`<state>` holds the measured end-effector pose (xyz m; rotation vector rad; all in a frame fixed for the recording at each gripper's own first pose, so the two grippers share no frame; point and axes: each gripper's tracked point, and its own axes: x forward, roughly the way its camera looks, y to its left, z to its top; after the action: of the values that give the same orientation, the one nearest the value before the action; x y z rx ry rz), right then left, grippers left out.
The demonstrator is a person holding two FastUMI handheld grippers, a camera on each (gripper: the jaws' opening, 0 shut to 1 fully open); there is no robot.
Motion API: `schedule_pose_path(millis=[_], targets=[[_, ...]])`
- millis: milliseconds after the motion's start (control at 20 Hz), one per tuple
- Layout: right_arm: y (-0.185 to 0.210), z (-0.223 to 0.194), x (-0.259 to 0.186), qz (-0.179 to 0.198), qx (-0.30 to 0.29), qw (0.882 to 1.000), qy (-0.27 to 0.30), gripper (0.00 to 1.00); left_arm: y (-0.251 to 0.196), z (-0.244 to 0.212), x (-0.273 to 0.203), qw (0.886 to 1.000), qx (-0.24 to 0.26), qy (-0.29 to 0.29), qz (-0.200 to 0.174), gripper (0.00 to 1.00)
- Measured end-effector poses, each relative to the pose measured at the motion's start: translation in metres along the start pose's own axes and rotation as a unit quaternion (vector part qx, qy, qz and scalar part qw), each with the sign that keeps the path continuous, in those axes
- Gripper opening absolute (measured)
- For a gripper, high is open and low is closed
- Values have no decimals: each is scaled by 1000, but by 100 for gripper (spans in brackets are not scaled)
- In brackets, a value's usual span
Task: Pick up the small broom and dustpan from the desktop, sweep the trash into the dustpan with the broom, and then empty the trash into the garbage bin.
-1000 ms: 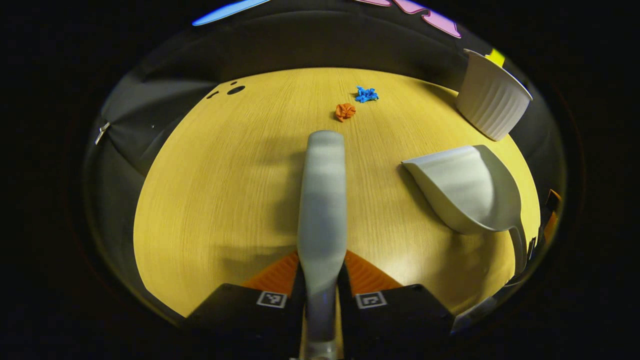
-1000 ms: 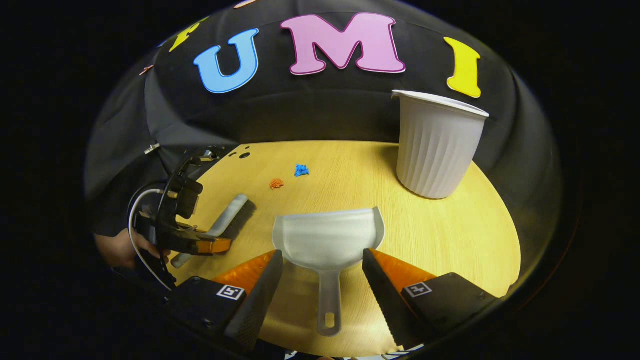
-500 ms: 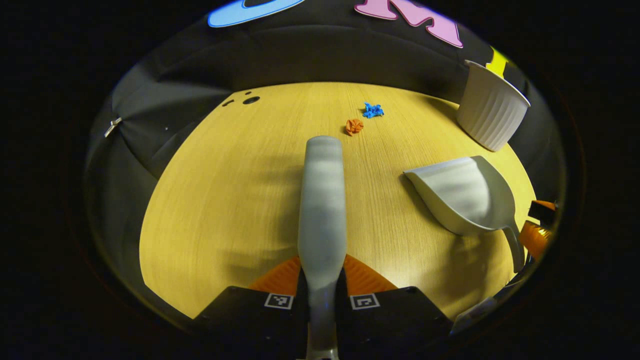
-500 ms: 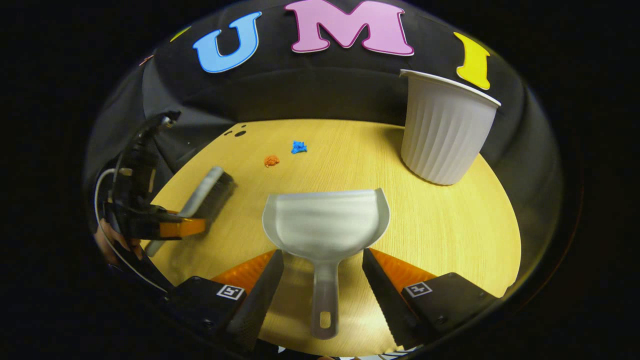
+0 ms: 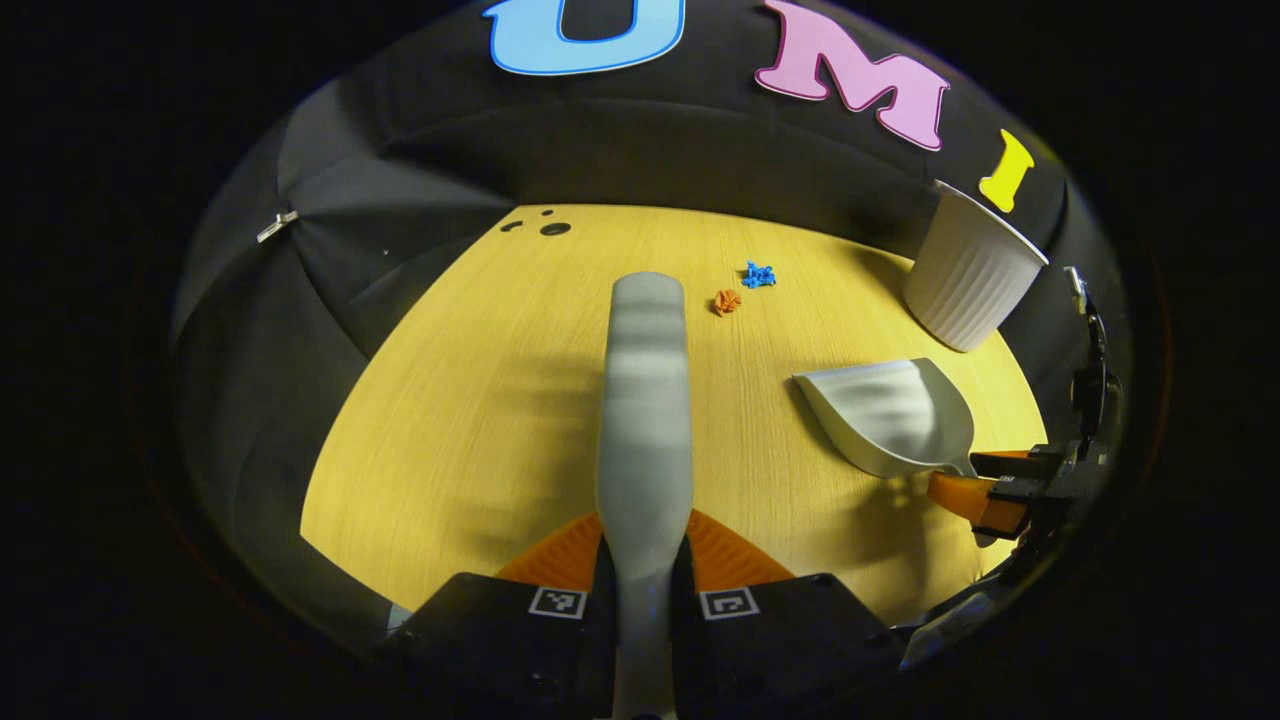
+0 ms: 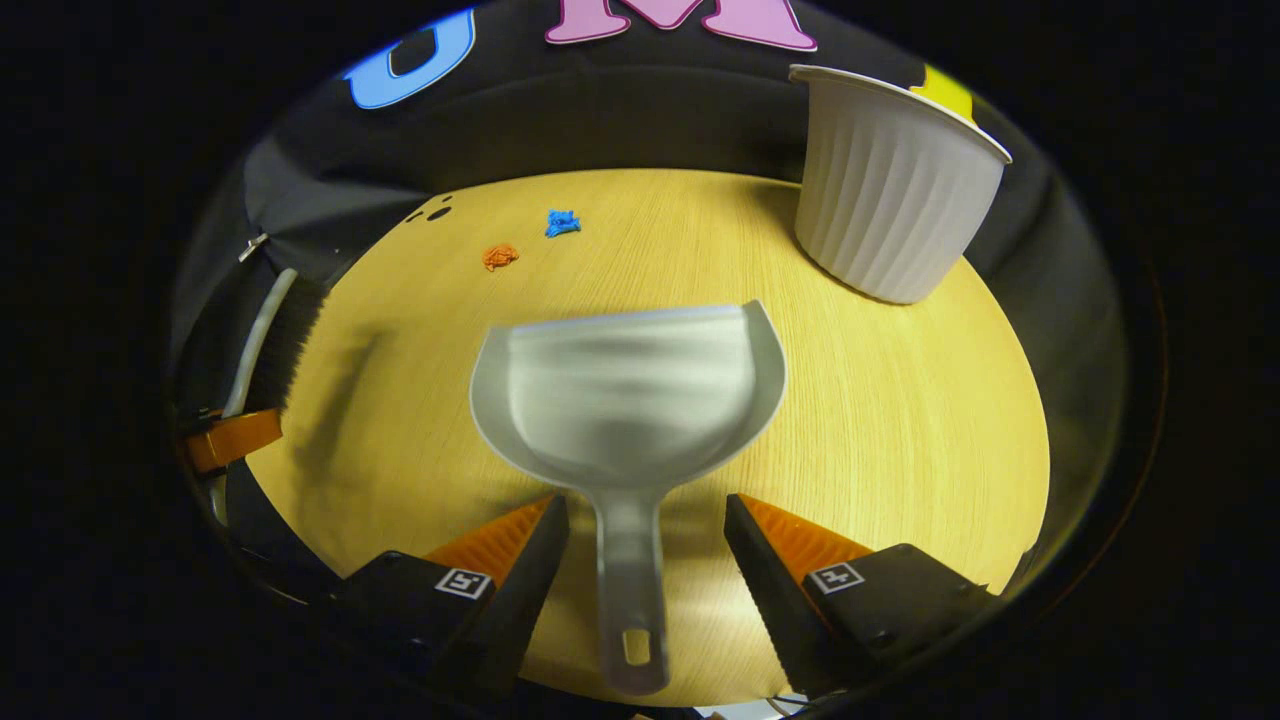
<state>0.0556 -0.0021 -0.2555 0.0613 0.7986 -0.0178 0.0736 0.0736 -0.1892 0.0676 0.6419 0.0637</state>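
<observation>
Broom [image 5: 645, 400] clamped in left tool [image 5: 645, 560], right tool [image 6: 645, 545] agape around dustpan [image 6: 630, 390] — yellow wood desktop [image 6: 900, 400], black cloth wall [image 5: 600, 150].

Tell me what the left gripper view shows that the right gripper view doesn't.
Left gripper view: the left gripper shut on the broom handle, and the right gripper at the dustpan handle. Right gripper view: the broom's dark bristles, and the hole in the dustpan handle, which lies between open fingers. Both: desk, broom, dustpan, bin, orange scrap, blue scrap.
</observation>
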Motion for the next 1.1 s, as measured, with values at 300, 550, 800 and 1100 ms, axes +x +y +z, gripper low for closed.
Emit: schedule_pose_path(millis=[300,550,800,1100], targets=[[-1,-15,28,-8,-23,999,30,98,2,-8,-16,1000,-17,3,4,27],[7,-9,40,-4,-26,999,21,78,-4,-12,-12,1000,-13,15,2,27],[8,-3,47,4,-32,999,15,41,-11,-16,0,999,-13,32,-3,27],[0,-3,39,25,-65,998,11,39,-7,-3,35,998,-16,56,-10,27]])
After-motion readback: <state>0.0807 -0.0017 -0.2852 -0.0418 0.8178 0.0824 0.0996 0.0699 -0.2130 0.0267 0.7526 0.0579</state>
